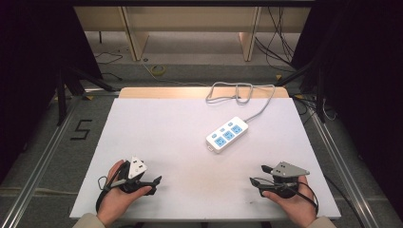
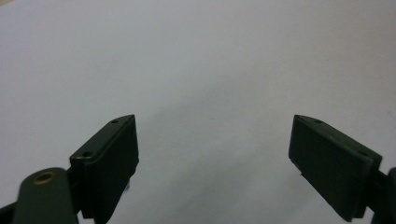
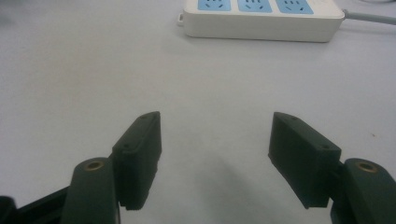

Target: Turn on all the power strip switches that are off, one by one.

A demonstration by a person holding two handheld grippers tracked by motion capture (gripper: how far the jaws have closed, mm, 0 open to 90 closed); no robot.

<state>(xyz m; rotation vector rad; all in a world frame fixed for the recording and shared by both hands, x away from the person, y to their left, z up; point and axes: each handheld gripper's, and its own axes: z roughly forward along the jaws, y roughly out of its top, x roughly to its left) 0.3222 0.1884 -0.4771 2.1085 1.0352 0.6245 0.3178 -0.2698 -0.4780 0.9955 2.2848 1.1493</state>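
A white power strip (image 1: pixel 227 134) with blue sockets lies right of the table's middle, its grey cord (image 1: pixel 240 93) coiled toward the far edge. The strip (image 3: pixel 261 18) also shows at the top of the right gripper view. My left gripper (image 1: pixel 156 182) rests near the front left in a hand, jaws open and pointing right over bare table. In its own view the left gripper (image 2: pixel 212 140) has nothing between its jaws. My right gripper (image 1: pixel 256 175) sits at the front right in the other hand, pointing left. In its own view the right gripper (image 3: pixel 215 137) stands open and empty.
The white table top (image 1: pixel 157 133) has a wooden strip (image 1: pixel 161 92) along its far edge. Metal rails (image 1: pixel 43 147) run along both sides. Cables (image 1: pixel 278 38) lie on the floor beyond, near wooden furniture legs (image 1: pixel 133 33).
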